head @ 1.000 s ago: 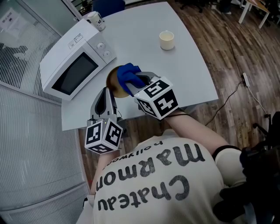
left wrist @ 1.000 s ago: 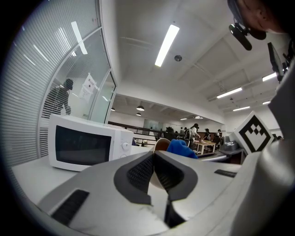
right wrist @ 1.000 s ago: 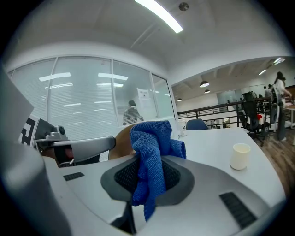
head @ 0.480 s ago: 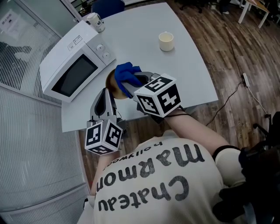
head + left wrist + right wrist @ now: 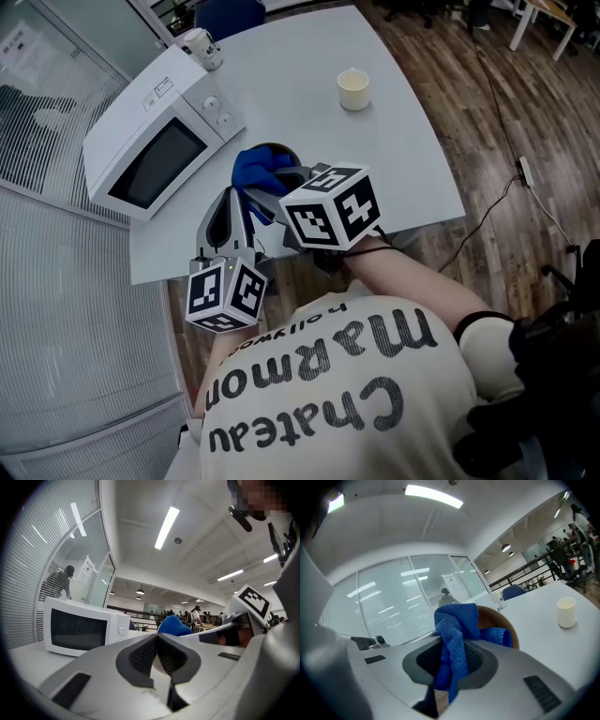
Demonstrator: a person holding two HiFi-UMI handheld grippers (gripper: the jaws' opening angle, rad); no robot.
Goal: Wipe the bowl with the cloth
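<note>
the left hand-held gripper [image 5: 234, 197] points level at the front edge of the white bench [image 5: 309, 56], its jaws closed almost together on a pale sliver that appears to be the rim of the brown bowl [image 5: 502, 618]. the bowl [image 5: 279, 150] stands tilted up on edge just in front of the white microwave [image 5: 159, 131], its hollow turned toward the right hand-held gripper [image 5: 452, 656]. that gripper is clamped on the blue cloth [image 5: 457, 630], which runs as a bunched strip between its 2 dark pads and spills forward into the bowl, covering much of the inside. in the head view the cloth [image 5: 255, 169] sits between the 2 grippers' tips, touching the bowl, with the right gripper's marker cube over the bench's near edge. a cream cup [image 5: 353, 90] stands upright well apart on the right half of the bench. in the left gripper view the cloth [image 5: 174, 624] shows just beyond the closed jaws.
</note>
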